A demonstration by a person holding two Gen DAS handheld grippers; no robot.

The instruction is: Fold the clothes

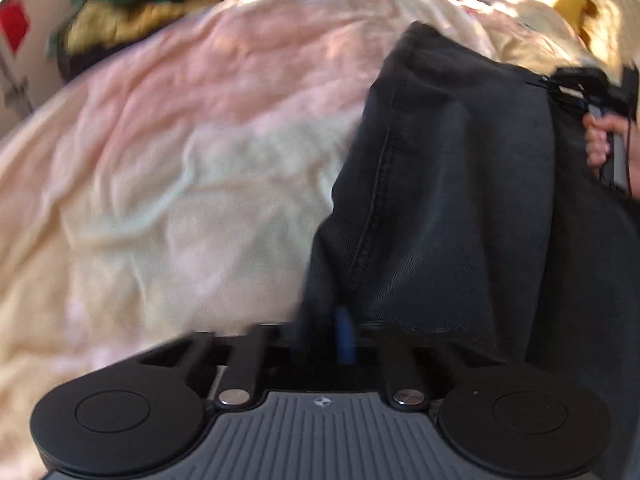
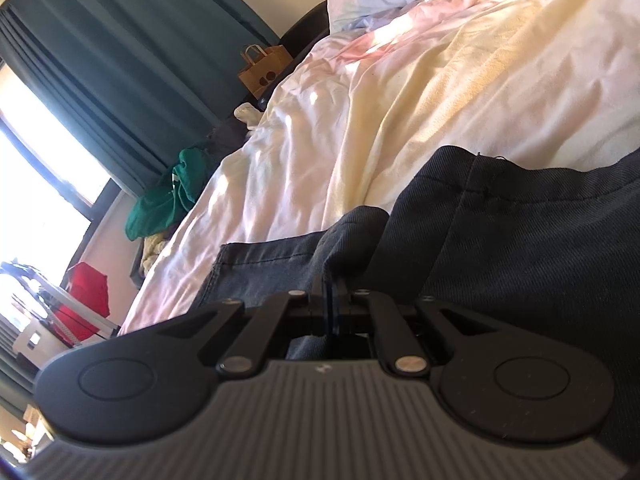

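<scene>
Dark trousers [image 1: 440, 200] are pinched by both down-tilted tongs, left [image 1: 344, 336] and right [image 2: 331, 300].

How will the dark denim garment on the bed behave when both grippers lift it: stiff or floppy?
Probably floppy: the dark denim garment already drapes in folds from the left gripper and the right gripper. Its thick seams suggest some weight, so it may sag between them. The twill looks rough, so slipping seems unlikely.
</scene>
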